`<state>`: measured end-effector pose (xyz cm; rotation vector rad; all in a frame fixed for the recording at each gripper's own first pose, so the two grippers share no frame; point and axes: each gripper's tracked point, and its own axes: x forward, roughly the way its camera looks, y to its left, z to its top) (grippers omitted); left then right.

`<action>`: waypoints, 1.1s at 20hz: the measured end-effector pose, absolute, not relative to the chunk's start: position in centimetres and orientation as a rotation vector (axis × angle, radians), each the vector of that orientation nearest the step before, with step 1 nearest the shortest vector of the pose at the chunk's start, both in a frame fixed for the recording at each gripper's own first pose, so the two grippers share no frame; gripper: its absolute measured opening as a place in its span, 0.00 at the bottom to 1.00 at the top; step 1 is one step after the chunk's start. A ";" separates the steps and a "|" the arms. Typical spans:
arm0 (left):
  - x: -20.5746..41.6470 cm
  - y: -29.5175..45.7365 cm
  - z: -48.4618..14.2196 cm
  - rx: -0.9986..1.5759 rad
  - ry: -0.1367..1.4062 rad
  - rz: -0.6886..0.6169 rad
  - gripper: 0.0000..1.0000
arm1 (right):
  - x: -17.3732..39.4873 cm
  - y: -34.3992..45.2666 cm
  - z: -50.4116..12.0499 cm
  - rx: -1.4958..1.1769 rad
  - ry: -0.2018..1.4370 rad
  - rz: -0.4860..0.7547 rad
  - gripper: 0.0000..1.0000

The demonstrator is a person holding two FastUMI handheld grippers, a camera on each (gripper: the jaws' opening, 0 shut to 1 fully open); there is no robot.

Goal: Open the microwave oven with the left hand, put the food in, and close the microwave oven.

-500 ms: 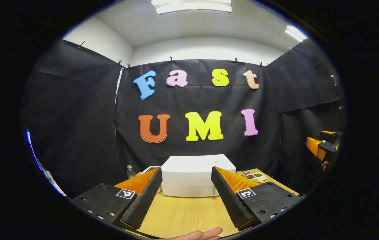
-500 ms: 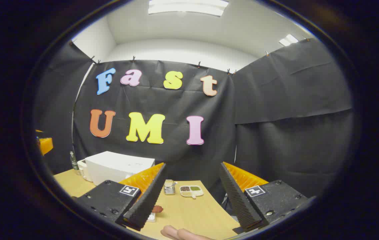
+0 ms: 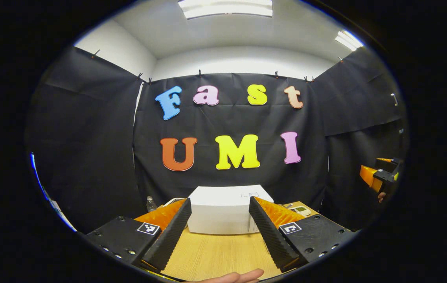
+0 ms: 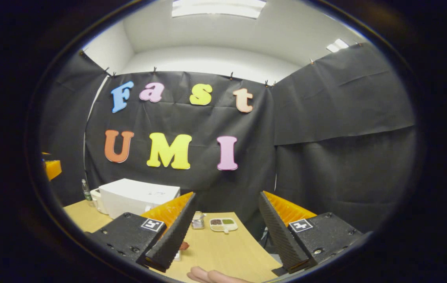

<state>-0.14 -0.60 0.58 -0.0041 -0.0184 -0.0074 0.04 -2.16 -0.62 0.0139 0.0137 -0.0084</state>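
A: Microwave oven (image 3: 223,210) is sitting straight ahead of the left gripper (image 3: 218,232), framed between its two fingers but well apart from them, with bare table (image 3: 215,253) lying in between. Those jaws are standing wide apart and holding nothing.

B: And the right gripper (image 4: 223,234)?

A: It is also gaping wide and carrying nothing. Just off its left finger something small and reddish (image 4: 184,246) is lying on the table, probably the food, though it is too hidden to tell. Farther ahead between its jaws a small sectioned dish (image 4: 223,224) and a stack of small tins (image 4: 197,221) are resting; the oven is sitting off to its left.

B: Is the door looking shut?

A: I am judging it shut, with the opening step not yet begun. I cannot make out a handle from here.

B: What is likely to go wrong?

A: The left jaws are approaching a smooth white face, so they could be slipping off the door edge, or be shoving the light box backward toward the small bottle (image 3: 151,204) beside it.
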 end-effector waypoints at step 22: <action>14.7 -7.7 -13.5 -0.116 0.147 -0.120 0.93 | 1.8 -5.5 -2.9 0.101 -0.032 0.005 1.00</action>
